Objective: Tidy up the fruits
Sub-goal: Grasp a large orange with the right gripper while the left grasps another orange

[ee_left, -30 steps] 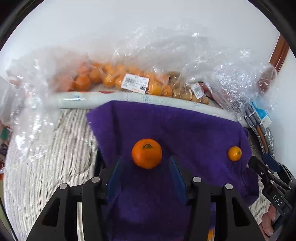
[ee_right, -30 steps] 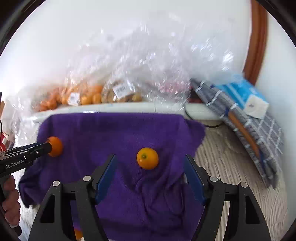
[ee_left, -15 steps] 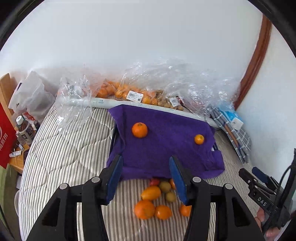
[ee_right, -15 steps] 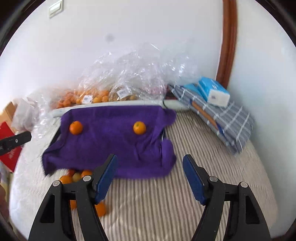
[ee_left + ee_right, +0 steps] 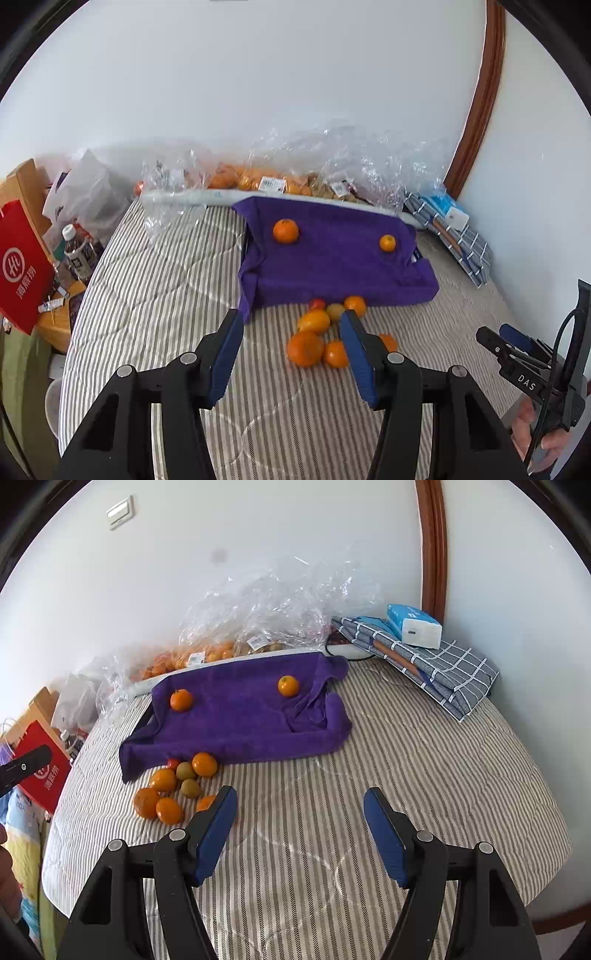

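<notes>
A purple towel [image 5: 332, 266] [image 5: 240, 723] lies draped over a tray on the striped mattress. On it rest a large orange [image 5: 285, 230] [image 5: 181, 700] at the left and a small orange [image 5: 387, 243] [image 5: 288, 685] at the right. A pile of several loose fruits [image 5: 317, 332] [image 5: 173, 786], orange, green and red, sits in front of the towel. My left gripper [image 5: 291, 315] hovers above and short of the pile, its jaws opening, nothing between them. My right gripper [image 5: 300, 793] stands open over bare mattress, right of the pile, and holds nothing.
Clear plastic bags of oranges [image 5: 258, 181] [image 5: 207, 651] line the wall behind the towel. A folded checked cloth [image 5: 436, 661] with a tissue pack [image 5: 413, 626] lies at the right. A red bag [image 5: 18, 266] and a bottle [image 5: 75, 251] stand off the left mattress edge.
Both grippers drew back and rose away from the towel, leaving the two oranges lying on it. The fruit pile and the mattress edges came into view.
</notes>
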### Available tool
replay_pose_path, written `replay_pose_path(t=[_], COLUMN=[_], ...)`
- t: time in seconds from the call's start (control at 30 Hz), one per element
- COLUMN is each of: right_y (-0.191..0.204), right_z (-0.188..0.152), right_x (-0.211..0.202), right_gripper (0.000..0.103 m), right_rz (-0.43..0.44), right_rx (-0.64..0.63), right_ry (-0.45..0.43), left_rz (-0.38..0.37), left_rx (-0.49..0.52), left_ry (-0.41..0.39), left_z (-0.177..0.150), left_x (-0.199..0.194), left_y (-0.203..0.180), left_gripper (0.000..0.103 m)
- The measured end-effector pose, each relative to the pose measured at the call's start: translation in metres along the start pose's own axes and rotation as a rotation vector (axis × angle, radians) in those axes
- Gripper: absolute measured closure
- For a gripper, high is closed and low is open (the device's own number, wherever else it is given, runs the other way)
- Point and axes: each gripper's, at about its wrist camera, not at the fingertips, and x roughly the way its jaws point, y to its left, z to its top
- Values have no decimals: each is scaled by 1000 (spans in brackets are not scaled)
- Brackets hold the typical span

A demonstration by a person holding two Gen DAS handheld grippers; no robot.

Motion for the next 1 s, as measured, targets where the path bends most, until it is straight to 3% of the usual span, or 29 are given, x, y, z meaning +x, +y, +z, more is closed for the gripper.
replay_pose_path(t=[0.23,0.4,0.63,0.83,1.0], right_y=[21,37,61,78,93], right_z=[-34,-45,-47,-44,-42], right_x=[20,36,62,88,109], right_gripper=[51,51,51,51,51], right_rz=[47,63,112,135,83], right_rx=[-61,-99,-130,-137,-178], right_ry=[28,37,56,100,104], left_rz=[9,10,24,70,65], left_rx=[-29,-45,-50,-68,-83], left_ry=[42,84,92,129,134], left_z=[-34,-46,-56,-65,-72], left_x=[20,34,49,71,80], left_y=[19,31,50,70,81], left_gripper=[51,50,40,39,40])
